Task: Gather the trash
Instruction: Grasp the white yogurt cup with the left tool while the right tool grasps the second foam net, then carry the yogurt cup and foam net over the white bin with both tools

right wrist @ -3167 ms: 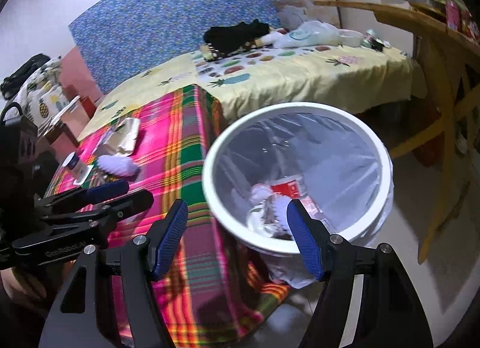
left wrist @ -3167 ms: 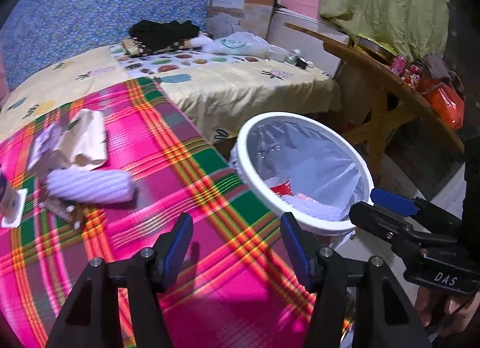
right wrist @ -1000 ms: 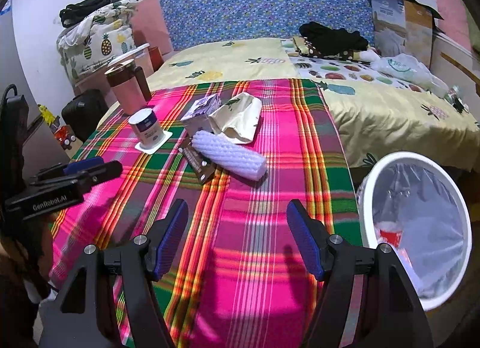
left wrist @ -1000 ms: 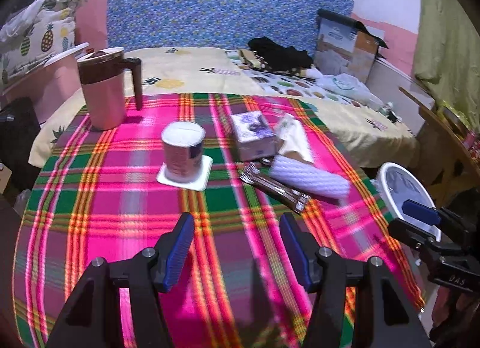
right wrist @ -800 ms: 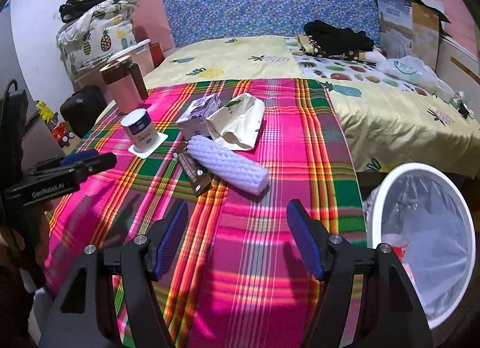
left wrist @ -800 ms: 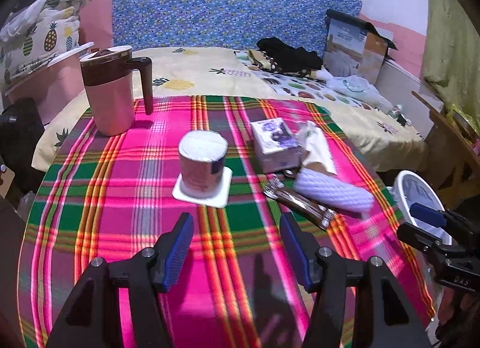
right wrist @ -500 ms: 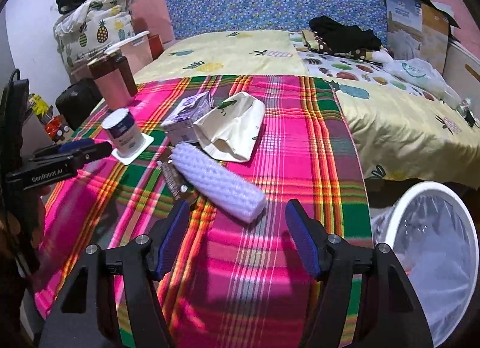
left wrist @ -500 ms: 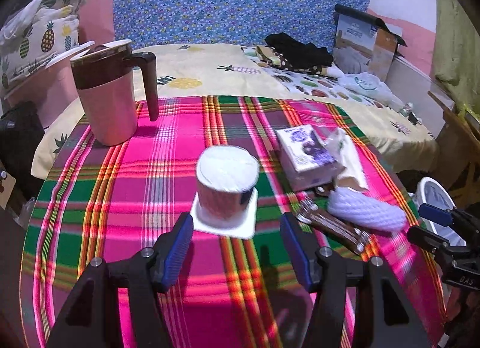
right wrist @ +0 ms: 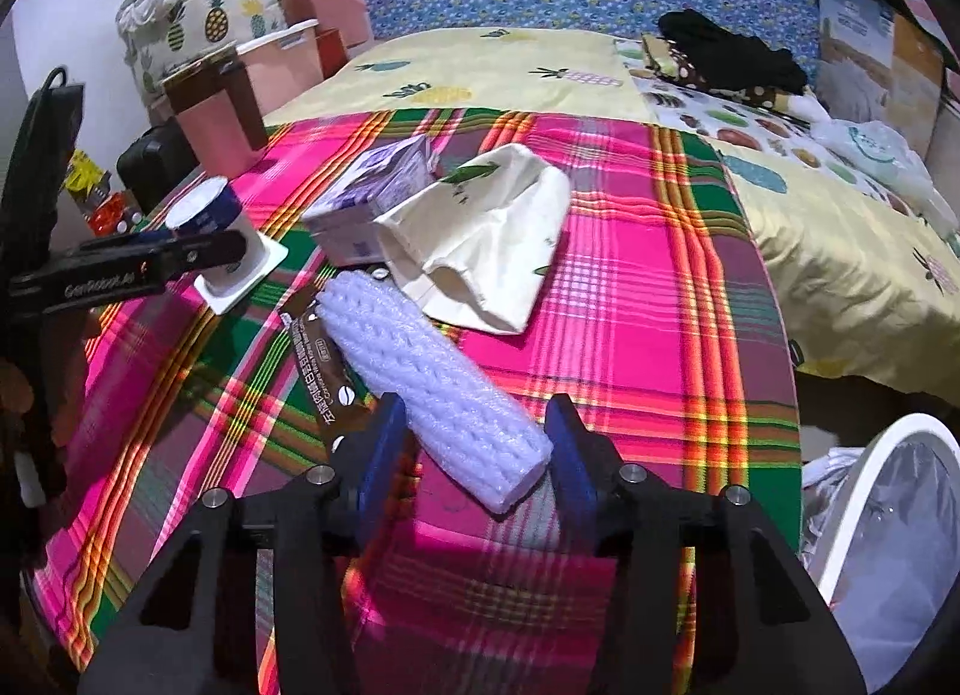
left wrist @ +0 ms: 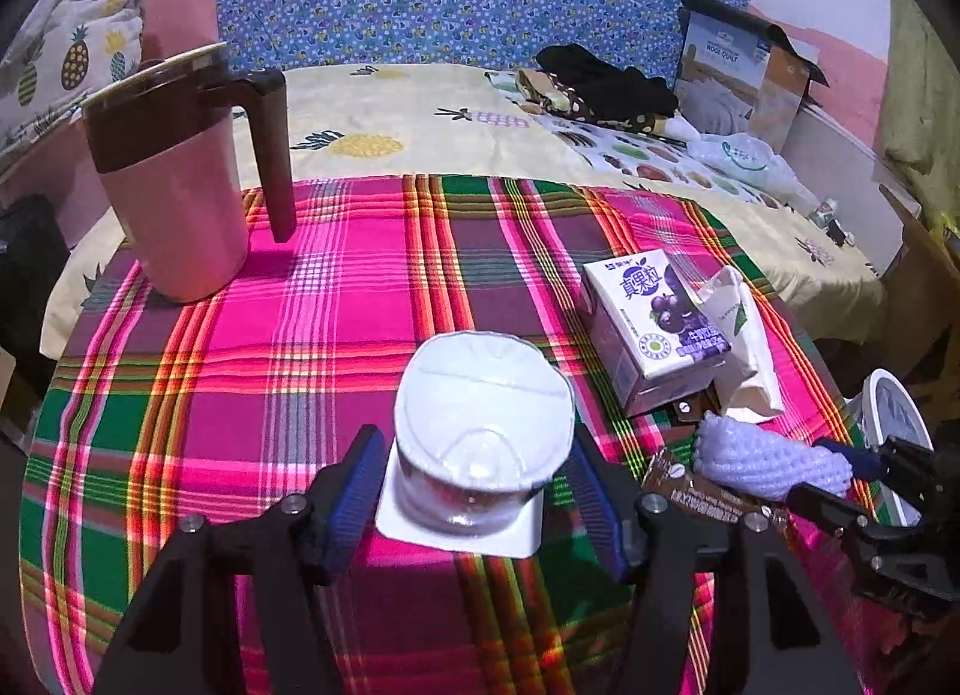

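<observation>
White foam roll [right wrist: 432, 377] lies on the plaid bench [right wrist: 630, 299], long axis slanting away leftward, near end between the open, empty right tongs [right wrist: 471, 443]; left tongs [left wrist: 477, 500], also open, straddle the cup [left wrist: 480, 431].

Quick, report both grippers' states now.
Left gripper: open, straddling the yogurt cup.
Right gripper: open, straddling the foam sleeve.

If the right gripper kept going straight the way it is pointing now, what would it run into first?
Most likely the white foam sleeve: its near end already lies between the open fingers of the right gripper, so going on would push along it toward the cream paper bag. Depth here is hard to judge.
</observation>
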